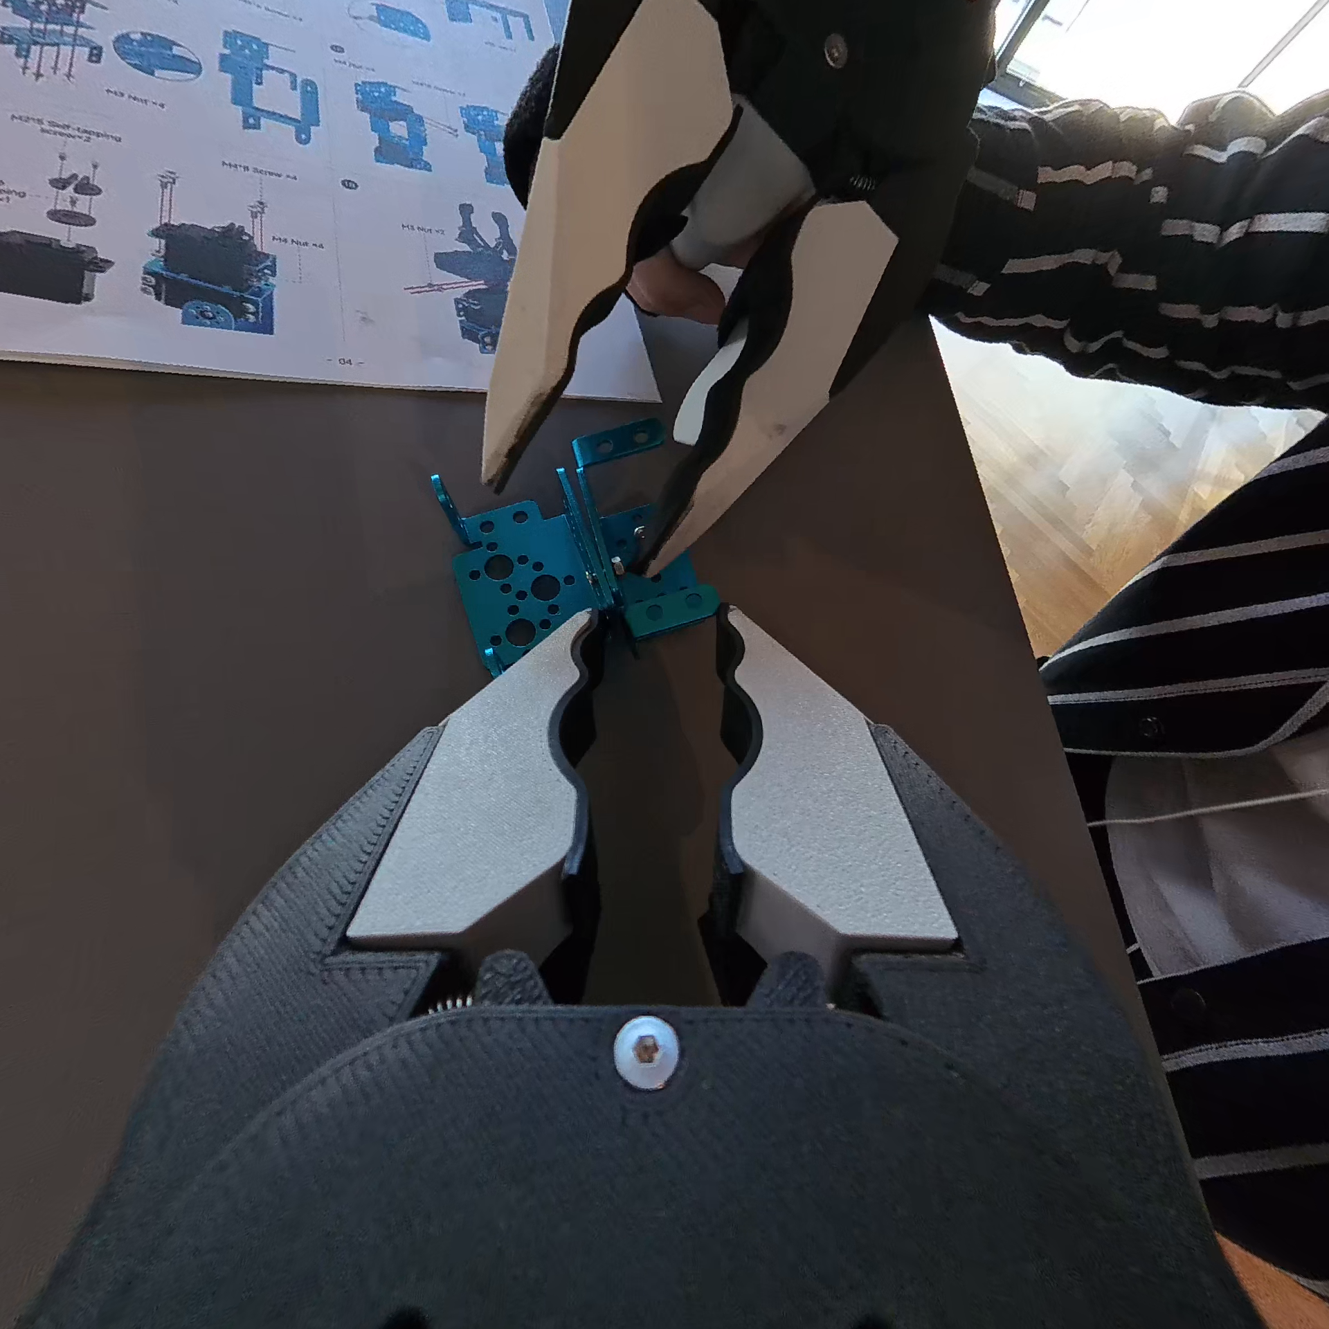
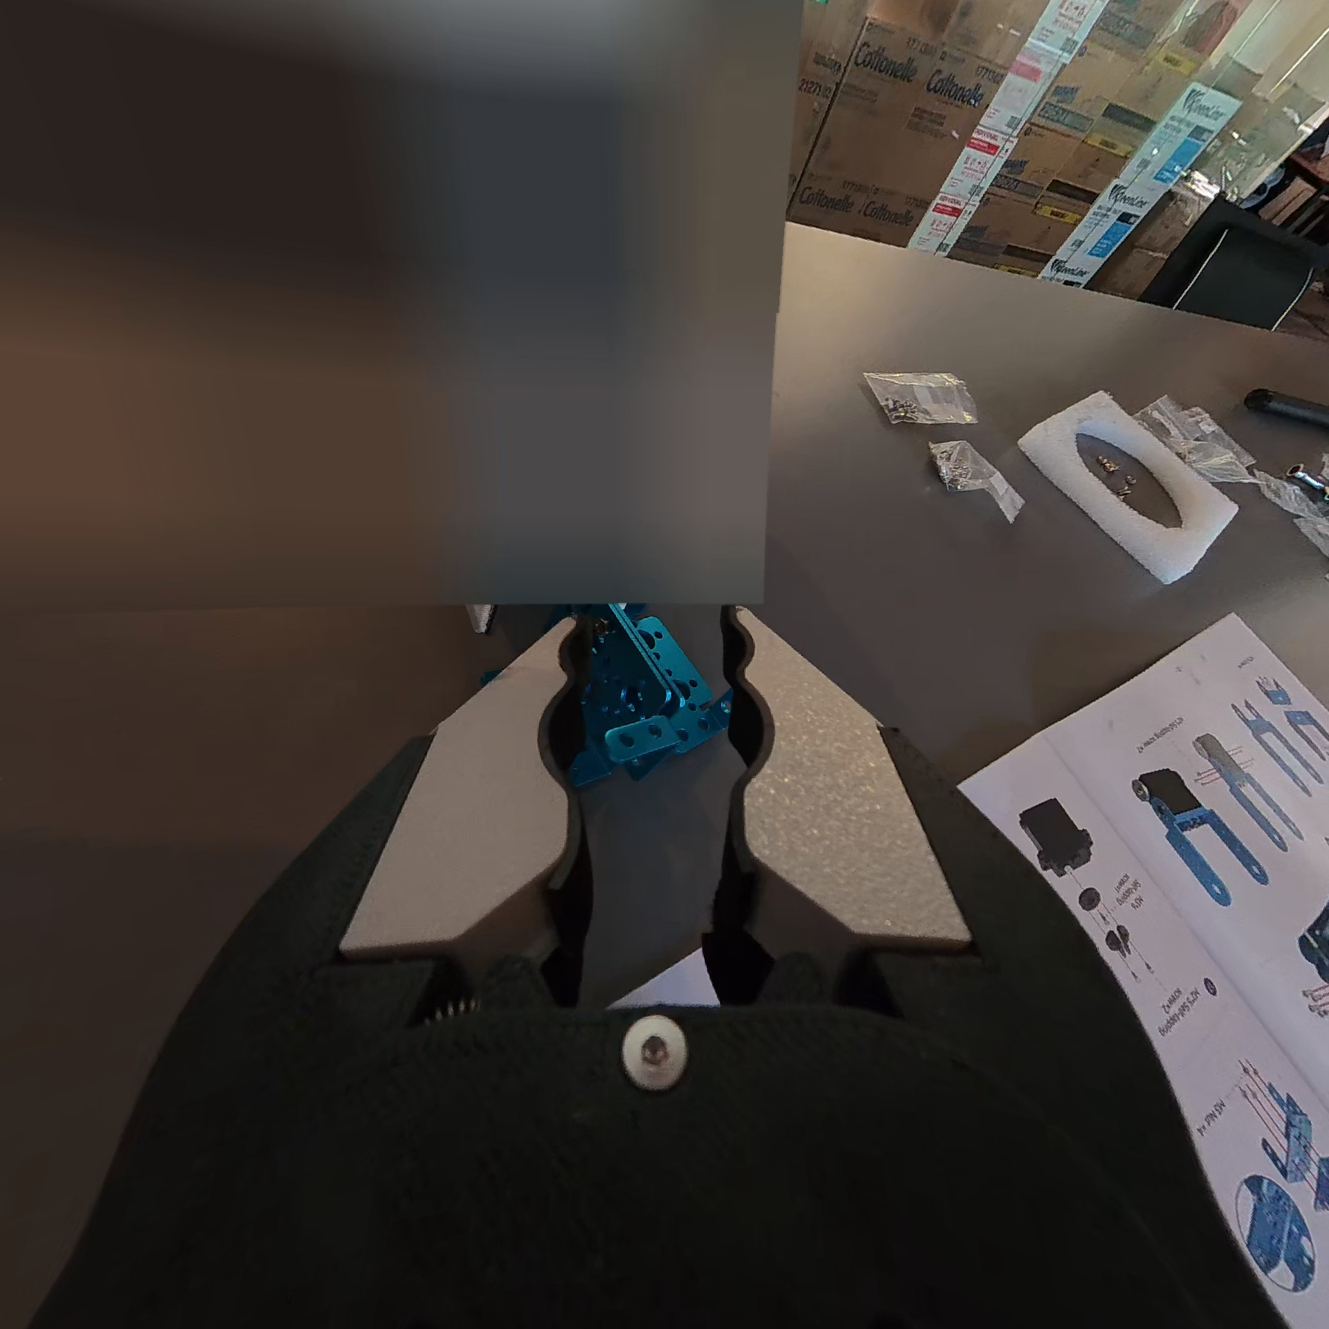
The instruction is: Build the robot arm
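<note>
Both my left tongs [image 1: 658, 618] and right tongs [image 1: 575, 528] gape around the blue bracket [image 1: 525, 575]; a careless nudge might slide it off the worktop [image 1: 216, 575].

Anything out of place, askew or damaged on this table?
Nothing looks damaged or spilled. The blue brackets lie in a loose, crooked cluster near the table edge, between both open tongs, left and right. Torn plastic bags and loose screws in a foam tray lie scattered farther off.
</note>
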The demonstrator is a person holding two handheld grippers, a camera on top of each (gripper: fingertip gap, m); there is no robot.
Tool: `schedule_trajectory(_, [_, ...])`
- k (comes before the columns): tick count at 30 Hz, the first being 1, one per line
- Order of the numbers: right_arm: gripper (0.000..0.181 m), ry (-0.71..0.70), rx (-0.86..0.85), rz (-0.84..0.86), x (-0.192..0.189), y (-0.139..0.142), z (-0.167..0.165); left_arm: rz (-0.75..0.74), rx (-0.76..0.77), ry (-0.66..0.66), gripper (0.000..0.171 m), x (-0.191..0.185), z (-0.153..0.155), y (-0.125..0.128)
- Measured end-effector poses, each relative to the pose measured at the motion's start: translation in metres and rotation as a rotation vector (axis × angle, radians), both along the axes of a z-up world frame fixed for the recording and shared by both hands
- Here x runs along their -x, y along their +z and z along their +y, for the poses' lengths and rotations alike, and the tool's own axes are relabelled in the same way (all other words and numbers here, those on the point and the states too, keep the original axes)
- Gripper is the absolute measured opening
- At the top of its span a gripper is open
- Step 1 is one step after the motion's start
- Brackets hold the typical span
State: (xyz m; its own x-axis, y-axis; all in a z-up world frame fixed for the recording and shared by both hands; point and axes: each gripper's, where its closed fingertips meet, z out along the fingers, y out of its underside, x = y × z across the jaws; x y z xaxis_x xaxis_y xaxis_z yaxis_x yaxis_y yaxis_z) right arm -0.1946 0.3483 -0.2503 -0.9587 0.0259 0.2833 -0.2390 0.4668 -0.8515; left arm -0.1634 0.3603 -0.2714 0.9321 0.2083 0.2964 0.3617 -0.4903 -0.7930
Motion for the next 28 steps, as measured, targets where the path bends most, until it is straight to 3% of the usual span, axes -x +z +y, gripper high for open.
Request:
schedule_trajectory(9, [0.036, 0.032, 0.062, -0.011, -0.003, 0.015, 0.003, -0.001, 0.0, 0.0, 0.03, 0.0, 0.0, 0.0])
schedule_trajectory(12, [0.036, 0.123, 0.057, 0.141, -0.017, 0.019, 0.008, -0.004, -0.001, 0.0, 0.03, 0.0, 0.0, 0.0])
schedule_trajectory(17, [0.04, 0.197, -0.097, 0.495, -0.031, -0.001, 0.007, -0.003, -0.001, 0.0, 0.03, 0.0, 0.0, 0.0])
schedule_trajectory(21, [0.05, 0.21, -0.157, 0.562, -0.034, -0.011, 0.006, -0.001, 0.0, 0.0, 0.03, 0.0, 0.0, 0.0])
schedule_trajectory(28, [0.044, 0.19, -0.199, 0.671, -0.03, -0.016, 0.005, 0.0, 0.0, 0.0, 0.03, 0.0, 0.0, 0.0])
